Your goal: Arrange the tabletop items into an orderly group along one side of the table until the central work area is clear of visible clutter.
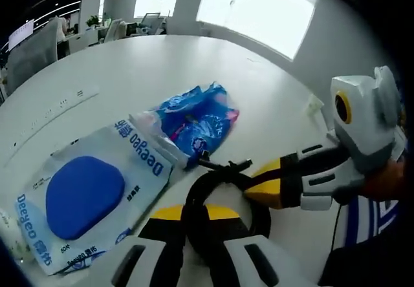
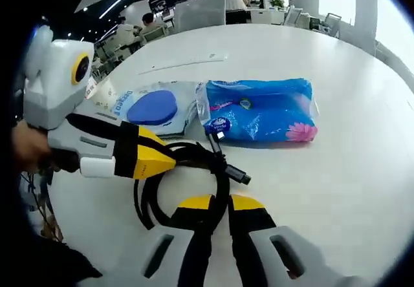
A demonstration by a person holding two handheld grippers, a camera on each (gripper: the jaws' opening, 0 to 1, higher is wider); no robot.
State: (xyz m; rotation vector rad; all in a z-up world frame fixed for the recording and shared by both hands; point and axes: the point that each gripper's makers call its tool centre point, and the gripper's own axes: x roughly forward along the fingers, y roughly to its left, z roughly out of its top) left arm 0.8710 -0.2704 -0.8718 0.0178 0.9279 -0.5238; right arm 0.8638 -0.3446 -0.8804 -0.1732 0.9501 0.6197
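Note:
A coiled black cable [image 1: 261,211] with a plug end lies on the white table [image 1: 149,61], just in front of a blue tissue pack [image 1: 197,119] and a white wet-wipes pack with a blue lid [image 1: 84,196]. My left gripper [image 1: 197,213] is shut on the coil's near side. My right gripper [image 1: 251,187] comes in from the right with its yellow tips pinched on the same coil. In the right gripper view, my right gripper [image 2: 220,204] grips the cable [image 2: 147,200], and my left gripper [image 2: 169,161] bites it from the left. The tissue pack [image 2: 262,109] and wipes pack [image 2: 152,108] lie side by side behind.
A long pale strip [image 2: 187,63] lies flat farther out on the table [image 2: 336,170]. Office chairs [image 1: 29,54] and desks stand past the far edge, under bright windows. A person's hand [image 2: 26,148] holds the left gripper.

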